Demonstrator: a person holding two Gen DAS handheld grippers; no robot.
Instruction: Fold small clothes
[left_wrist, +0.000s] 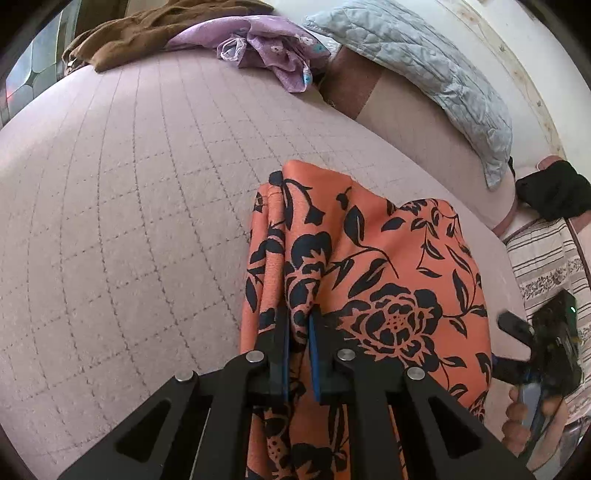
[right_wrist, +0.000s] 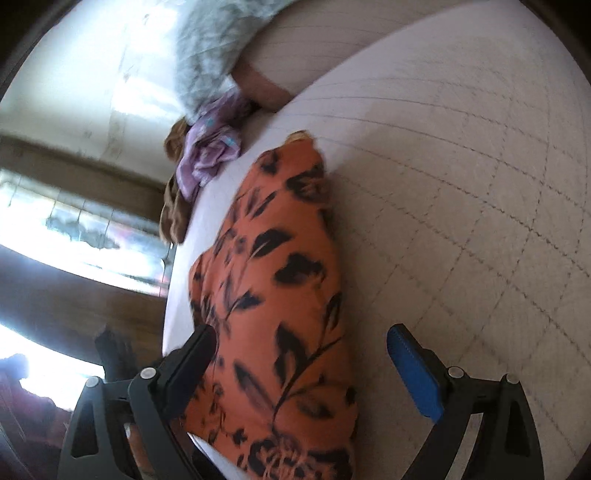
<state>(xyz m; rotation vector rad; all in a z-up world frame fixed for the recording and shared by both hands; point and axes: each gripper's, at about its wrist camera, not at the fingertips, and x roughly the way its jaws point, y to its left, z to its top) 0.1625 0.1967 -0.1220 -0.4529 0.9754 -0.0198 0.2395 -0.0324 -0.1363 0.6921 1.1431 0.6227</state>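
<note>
An orange garment with a black flower print (left_wrist: 369, 280) lies on the pink quilted bed (left_wrist: 129, 221), partly bunched. My left gripper (left_wrist: 298, 325) is shut on a gathered fold of it, lifting that edge. In the right wrist view the same garment (right_wrist: 280, 288) lies between the wide-open fingers of my right gripper (right_wrist: 306, 339), which holds nothing; the cloth is blurred there. The right gripper and the hand holding it also show at the right edge of the left wrist view (left_wrist: 535, 354).
A purple floral garment (left_wrist: 266, 48) and a brown one (left_wrist: 147, 33) lie at the far end of the bed. A pale blue quilted pillow (left_wrist: 424, 81) leans by the wall. A striped cloth (left_wrist: 546, 266) and a dark item (left_wrist: 554, 192) lie at the right.
</note>
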